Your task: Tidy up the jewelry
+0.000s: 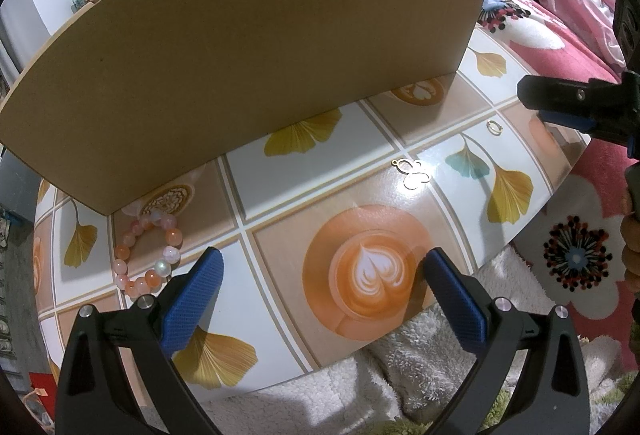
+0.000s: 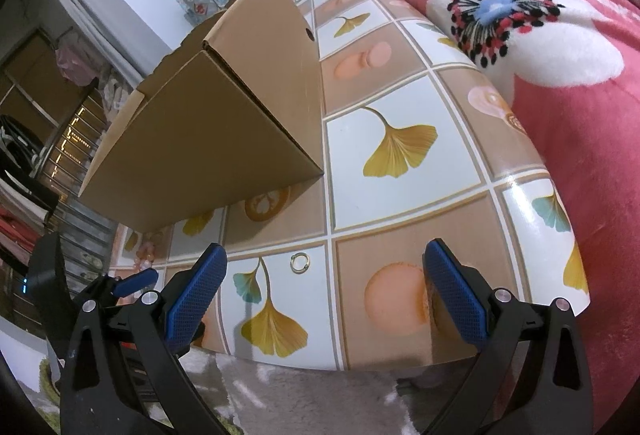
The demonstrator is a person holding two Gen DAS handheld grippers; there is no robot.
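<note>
Left wrist view: the left hand-held gripper (image 1: 320,275) gapes wide and empty over the counter (image 1: 280,179); bead bracelet (image 1: 148,255) at 9 o'clock, butterfly charm (image 1: 414,173) and ring (image 1: 494,126) toward 2 o'clock. Right wrist view: the right hand-held gripper (image 2: 324,275) is wide and empty, the ring (image 2: 299,261) just at 11 o'clock, the cardboard box (image 2: 208,123) beyond.

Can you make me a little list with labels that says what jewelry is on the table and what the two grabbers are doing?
Surface: glossy table printed with ginkgo leaves and coffee cups
Box: big brown cardboard box standing on the table
Bracelet: pink and orange bead bracelet, lying by the box's near corner
Pendant: small gold butterfly-shaped pendant, flat on the table
Ring: small gold ring, flat on the table
Left gripper: open, holding nothing
Right gripper: open, holding nothing, ring just ahead of it
</note>
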